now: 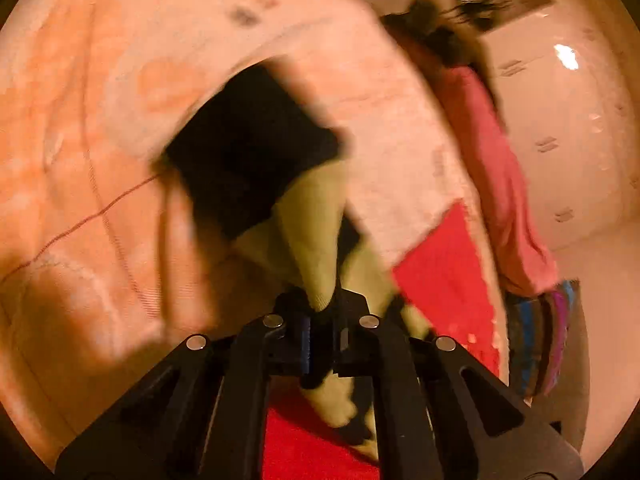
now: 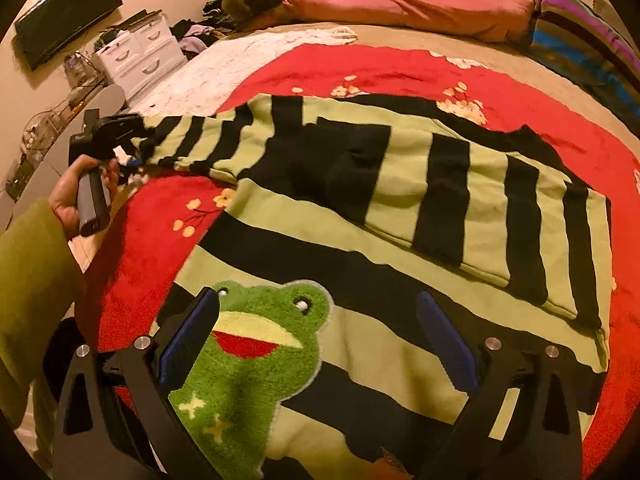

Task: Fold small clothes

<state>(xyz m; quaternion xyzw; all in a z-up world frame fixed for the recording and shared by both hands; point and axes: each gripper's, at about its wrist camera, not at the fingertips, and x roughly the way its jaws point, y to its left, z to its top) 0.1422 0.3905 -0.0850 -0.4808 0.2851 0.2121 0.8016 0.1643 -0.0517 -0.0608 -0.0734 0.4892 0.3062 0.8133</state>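
Note:
A green-and-black striped sweater (image 2: 360, 216) with a fuzzy frog patch (image 2: 248, 344) lies on a red flowered blanket (image 2: 152, 248) on the bed. One sleeve is folded across the body to the right. My left gripper (image 2: 138, 148) is shut on the other sleeve's cuff (image 2: 180, 140) at the left and holds it stretched out. In the blurred left wrist view the striped sleeve (image 1: 304, 208) runs from the closed gripper (image 1: 320, 312). My right gripper (image 2: 320, 340) is open and empty, just above the frog patch.
A pink pillow (image 2: 408, 0) and a striped pillow (image 2: 588, 28) lie at the head of the bed. A white blanket (image 2: 240, 60) lies at the far left of the bed. White drawers (image 2: 136, 56) and a wall television (image 2: 68, 8) stand beyond the bed's left edge.

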